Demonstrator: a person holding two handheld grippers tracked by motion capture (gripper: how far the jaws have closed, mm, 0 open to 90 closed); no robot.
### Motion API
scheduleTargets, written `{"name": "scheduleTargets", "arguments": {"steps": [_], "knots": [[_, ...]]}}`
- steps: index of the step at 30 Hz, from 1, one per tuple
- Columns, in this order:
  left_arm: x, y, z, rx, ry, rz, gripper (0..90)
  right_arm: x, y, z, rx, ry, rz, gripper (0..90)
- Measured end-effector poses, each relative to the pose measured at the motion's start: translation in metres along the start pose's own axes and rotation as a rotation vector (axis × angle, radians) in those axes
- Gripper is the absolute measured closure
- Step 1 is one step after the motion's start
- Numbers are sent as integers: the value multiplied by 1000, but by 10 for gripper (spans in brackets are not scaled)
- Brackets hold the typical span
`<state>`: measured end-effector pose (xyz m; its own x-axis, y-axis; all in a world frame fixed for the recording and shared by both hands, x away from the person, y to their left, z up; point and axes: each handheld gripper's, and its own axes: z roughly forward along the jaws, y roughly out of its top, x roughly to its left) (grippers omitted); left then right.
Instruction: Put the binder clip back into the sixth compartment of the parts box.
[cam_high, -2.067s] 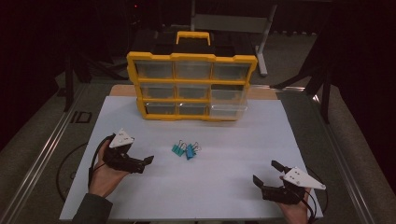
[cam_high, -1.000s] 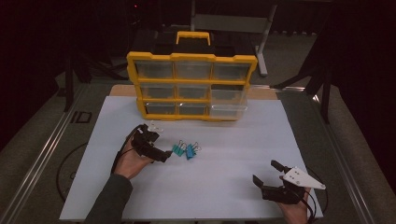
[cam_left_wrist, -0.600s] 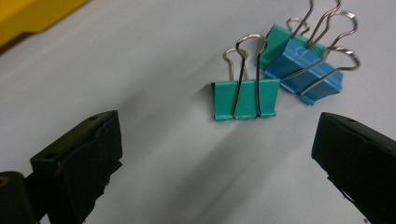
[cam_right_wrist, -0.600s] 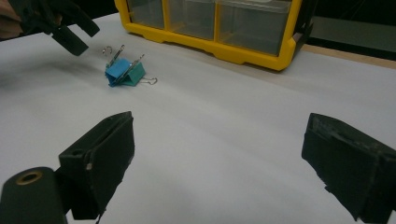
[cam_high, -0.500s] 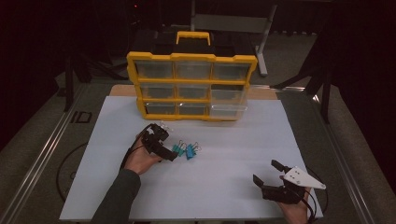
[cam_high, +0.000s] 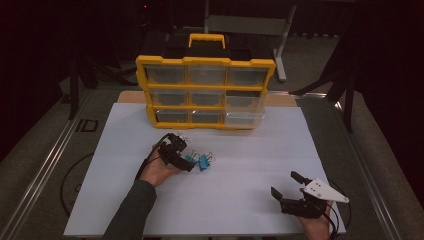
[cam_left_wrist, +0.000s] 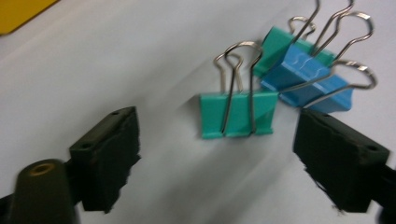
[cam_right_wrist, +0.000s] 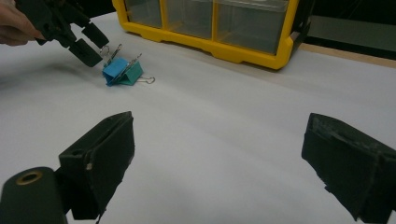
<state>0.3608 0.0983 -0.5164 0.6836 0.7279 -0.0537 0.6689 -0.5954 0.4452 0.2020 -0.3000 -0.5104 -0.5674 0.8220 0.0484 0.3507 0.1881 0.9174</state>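
On the white bench sheet (cam_high: 250, 150), in front of the yellow plastic drawer organiser (cam_high: 205, 92), lie 3 binder clips. Left tool (cam_left_wrist: 219, 154): jaws have just been closing, still spread, teal metal-handled binder clip (cam_left_wrist: 237, 113) between them, pads not touching. Blue binder clip (cam_left_wrist: 306, 84) just behind. Right tool (cam_high: 292, 191): jaws spread, empty, well apart near bench's front edge.

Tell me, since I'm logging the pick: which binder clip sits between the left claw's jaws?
The lone green binder clip, lying apart with its wire handles up. The blue clip and second green clip overlap behind it.
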Motion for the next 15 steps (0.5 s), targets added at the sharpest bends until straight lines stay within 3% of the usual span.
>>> {"name": "scheduleTargets", "arguments": {"steps": [9,15], "knots": [[-3,4,10,4,-8,-4,301,0,0,0,0,-1,-2,94],[-4,5,17,0,-15,-32,384,-1,0,0,0,-2,-3,95]]}}
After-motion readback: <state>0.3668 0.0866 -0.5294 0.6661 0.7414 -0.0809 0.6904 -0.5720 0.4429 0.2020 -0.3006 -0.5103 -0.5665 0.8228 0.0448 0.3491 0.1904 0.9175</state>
